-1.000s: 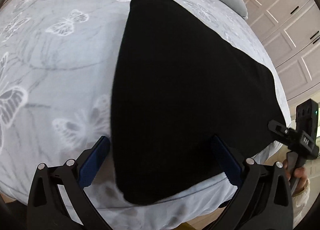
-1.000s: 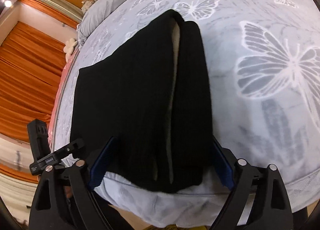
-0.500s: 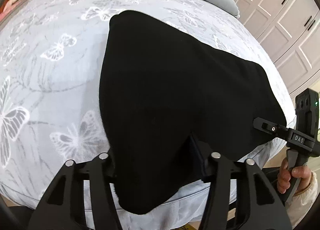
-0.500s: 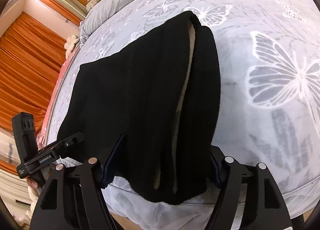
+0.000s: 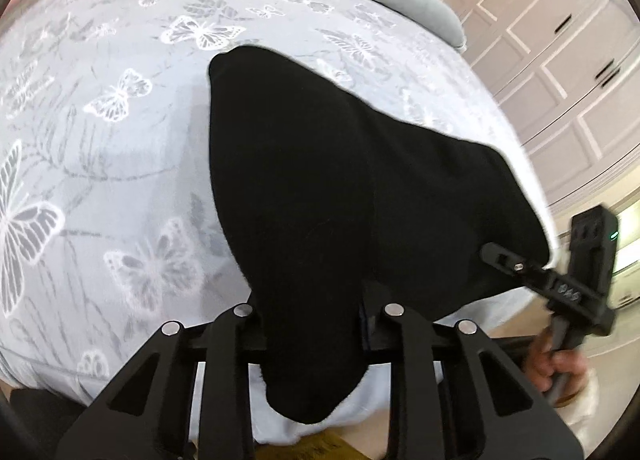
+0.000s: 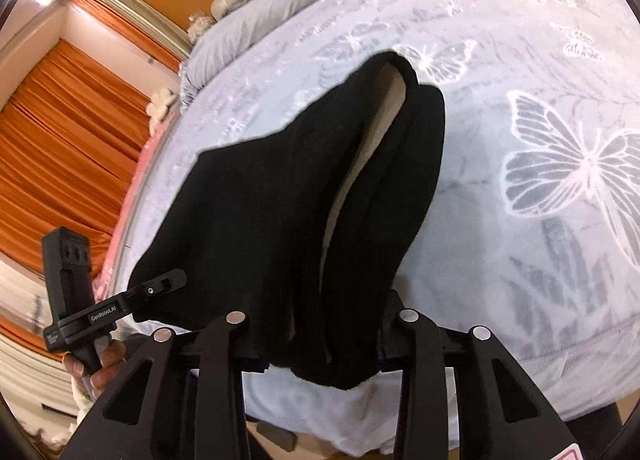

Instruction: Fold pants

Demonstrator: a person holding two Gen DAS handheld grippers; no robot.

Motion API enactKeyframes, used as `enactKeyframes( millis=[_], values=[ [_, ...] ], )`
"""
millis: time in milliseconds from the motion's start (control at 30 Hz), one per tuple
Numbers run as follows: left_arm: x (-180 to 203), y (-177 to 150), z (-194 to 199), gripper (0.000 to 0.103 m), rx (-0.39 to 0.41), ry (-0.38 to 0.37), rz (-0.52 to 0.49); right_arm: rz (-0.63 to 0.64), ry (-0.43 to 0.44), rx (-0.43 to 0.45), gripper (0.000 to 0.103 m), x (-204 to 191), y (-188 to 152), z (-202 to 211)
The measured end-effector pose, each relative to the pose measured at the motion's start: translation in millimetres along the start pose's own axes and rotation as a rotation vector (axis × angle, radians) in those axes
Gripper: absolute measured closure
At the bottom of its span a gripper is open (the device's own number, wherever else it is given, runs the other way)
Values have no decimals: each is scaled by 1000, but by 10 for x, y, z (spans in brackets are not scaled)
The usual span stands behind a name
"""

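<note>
bed [image 5: 120, 179]: pale butterfly-print cover | black pants [image 5: 340, 199] at near edge, both hand-held grippers [image 5: 312, 324] [image 6: 320, 336] clamped on them | white wardrobe [image 5: 560, 39] right | orange curtains [image 6: 60, 159] left

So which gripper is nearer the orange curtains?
Left. The left gripper holds the pants at the corner on the side of the orange curtains; the right gripper grips the corner farther from them.

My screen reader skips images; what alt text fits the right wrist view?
The right gripper is clamped on the near end of black pants lying on a butterfly-print bed; the left gripper holds their left corner.
</note>
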State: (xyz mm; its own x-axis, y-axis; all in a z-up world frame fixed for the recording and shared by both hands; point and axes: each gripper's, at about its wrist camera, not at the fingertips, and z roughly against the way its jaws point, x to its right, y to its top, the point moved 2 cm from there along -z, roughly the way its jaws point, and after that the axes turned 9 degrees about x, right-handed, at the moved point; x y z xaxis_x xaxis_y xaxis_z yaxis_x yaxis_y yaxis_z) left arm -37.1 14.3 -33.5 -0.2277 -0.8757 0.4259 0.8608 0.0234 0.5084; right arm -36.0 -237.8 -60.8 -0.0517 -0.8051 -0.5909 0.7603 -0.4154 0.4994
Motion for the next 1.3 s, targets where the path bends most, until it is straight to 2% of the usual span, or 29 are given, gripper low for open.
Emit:
enactKeyframes(
  millis=[200,400,467,567,600,700,767,900,1000,1067,1133,1200,1233,1267,1300],
  values=[
    [-27,56,359,78,-43,-60,11,27,41,19,71,-211,131,286],
    [46,382,795,78,41,-77,-52,92,102,87,71,-486,562,450],
    [107,557,867,78,79,-70,-81,115,120,109,71,-574,781,428],
    [128,1007,947,78,157,-52,-128,164,140,157,71,-762,1182,305],
    [235,1074,923,78,181,-41,-139,177,146,173,71,-825,1325,247],
    [433,1591,812,78,272,8,-200,217,164,227,71,-969,1813,32],
    [510,1925,672,77,320,31,-226,238,177,266,71,-1066,2191,-199],
    [407,2624,404,77,425,75,-268,272,192,336,71,-1098,2830,-702],
    [211,3002,-9,77,473,88,-263,259,193,353,71,-957,3115,-1150],
    [37,3169,-353,76,477,96,-268,235,171,329,71,-701,3225,-1591],
    [-258,3241,-924,74,427,108,-238,185,111,246,66,-353,3155,-2137],
    [-584,3149,-1477,70,332,137,-201,139,27,140,62,-4,3034,-2604],
    [-758,3051,-1749,70,274,161,-181,118,-49,80,50,227,2917,-2798],
    [-964,2894,-2008,60,201,196,-159,96,-35,75,44,374,2844,-2817],
    [-1081,2778,-2043,56,204,185,-146,78,10,94,43,470,2801,-2744]
  ],
)
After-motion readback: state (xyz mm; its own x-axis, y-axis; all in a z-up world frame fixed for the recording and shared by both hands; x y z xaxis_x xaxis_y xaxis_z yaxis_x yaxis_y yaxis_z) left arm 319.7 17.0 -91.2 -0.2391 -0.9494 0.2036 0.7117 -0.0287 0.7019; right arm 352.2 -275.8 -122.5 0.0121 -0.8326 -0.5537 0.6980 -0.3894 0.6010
